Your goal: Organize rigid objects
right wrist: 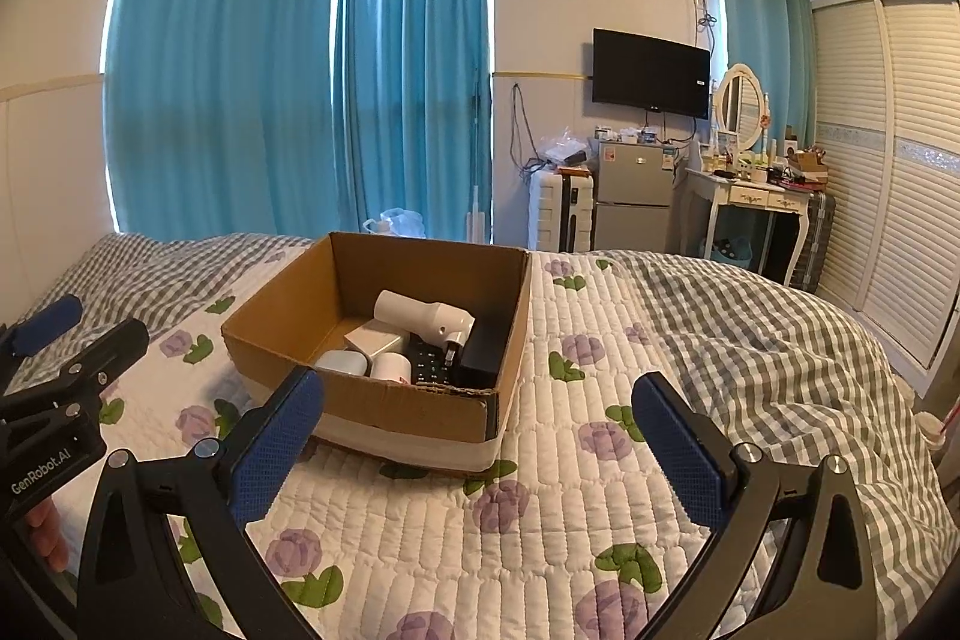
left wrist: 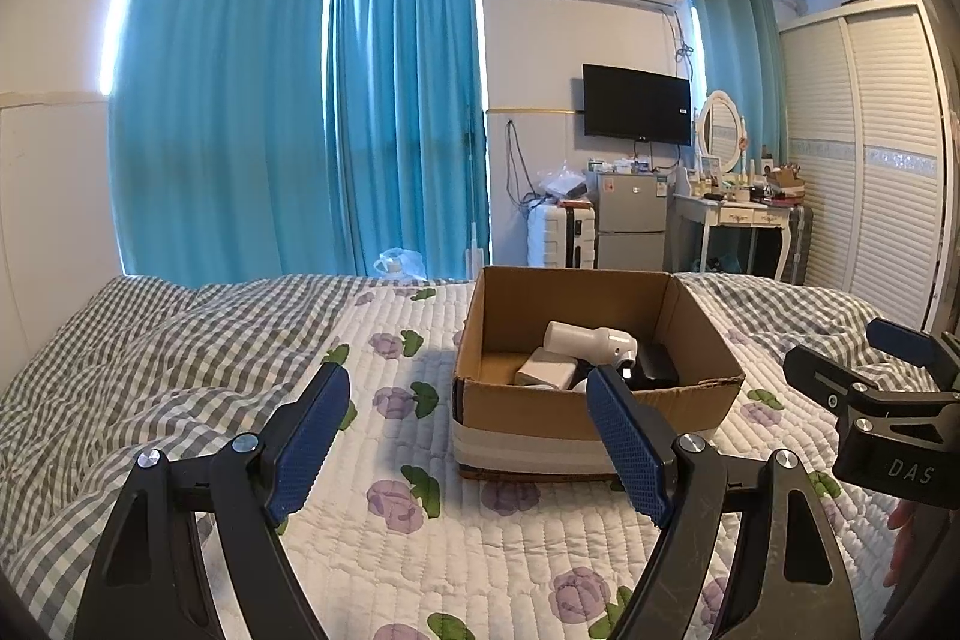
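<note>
Bedding fills most of both views: a white quilt [right wrist: 540,508] printed with purple flowers lies across the bed, with a grey checked blanket [left wrist: 120,376] rumpled on either side of it. Teal curtains [left wrist: 252,100] cover the far windows, and a louvred wardrobe [right wrist: 900,172], a small fridge [right wrist: 633,202], a wall television [right wrist: 651,71] and a dressing table [right wrist: 750,196] stand beyond the foot of the bed.

On the quilt sits an open cardboard box [right wrist: 282,316]. Inside it a white hair dryer [right wrist: 423,319] lies on its side over a flat white box [right wrist: 375,339], with a black block [right wrist: 480,355] against the right wall.

My right wrist view looks deeper into the box and also shows a pale rounded case [right wrist: 342,363], a white cylinder [right wrist: 391,367] and a black keypad-like item [right wrist: 429,363] near the front wall; my left wrist view hides most of these behind the front wall and a finger.

My left hand-held gripper [left wrist: 468,436] hangs over the quilt with its jaws spread wide and nothing between them. My right hand-held gripper [right wrist: 480,451] is likewise wide apart and empty, just in front of the box.
</note>
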The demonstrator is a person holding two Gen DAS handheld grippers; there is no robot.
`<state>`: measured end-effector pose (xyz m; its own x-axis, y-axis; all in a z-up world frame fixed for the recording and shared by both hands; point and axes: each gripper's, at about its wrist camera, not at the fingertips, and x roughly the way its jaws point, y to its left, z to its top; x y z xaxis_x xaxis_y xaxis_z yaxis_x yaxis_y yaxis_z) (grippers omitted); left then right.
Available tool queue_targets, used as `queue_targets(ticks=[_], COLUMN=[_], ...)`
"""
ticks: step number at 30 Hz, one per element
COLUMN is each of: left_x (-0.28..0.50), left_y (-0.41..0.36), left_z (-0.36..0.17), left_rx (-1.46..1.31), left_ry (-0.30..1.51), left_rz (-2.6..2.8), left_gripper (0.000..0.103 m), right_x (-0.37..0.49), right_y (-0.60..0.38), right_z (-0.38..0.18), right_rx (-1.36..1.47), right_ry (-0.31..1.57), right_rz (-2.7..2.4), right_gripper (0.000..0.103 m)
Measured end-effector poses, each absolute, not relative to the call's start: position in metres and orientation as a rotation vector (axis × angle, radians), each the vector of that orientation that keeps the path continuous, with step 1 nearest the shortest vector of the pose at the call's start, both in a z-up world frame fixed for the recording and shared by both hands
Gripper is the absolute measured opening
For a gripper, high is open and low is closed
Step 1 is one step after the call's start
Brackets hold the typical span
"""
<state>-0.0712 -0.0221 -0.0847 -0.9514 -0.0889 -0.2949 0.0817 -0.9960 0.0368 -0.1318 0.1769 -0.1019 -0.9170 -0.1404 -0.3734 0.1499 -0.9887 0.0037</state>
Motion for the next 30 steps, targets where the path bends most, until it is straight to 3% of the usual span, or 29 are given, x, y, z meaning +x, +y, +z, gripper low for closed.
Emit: queue_targets(ticks=[30], left_x=[-0.0702], left_y=[-0.0217], left_z=[-0.0849], left_rx=[0.455], left_ry=[-0.049], left_rz=[-3.016], left_gripper=[0.084], right_x=[-0.1347], right_y=[0.1777], right_z=[-0.1053], right_rx=[0.613], right_ry=[0.052], right_rz=[-2.943], right_gripper=[0.103])
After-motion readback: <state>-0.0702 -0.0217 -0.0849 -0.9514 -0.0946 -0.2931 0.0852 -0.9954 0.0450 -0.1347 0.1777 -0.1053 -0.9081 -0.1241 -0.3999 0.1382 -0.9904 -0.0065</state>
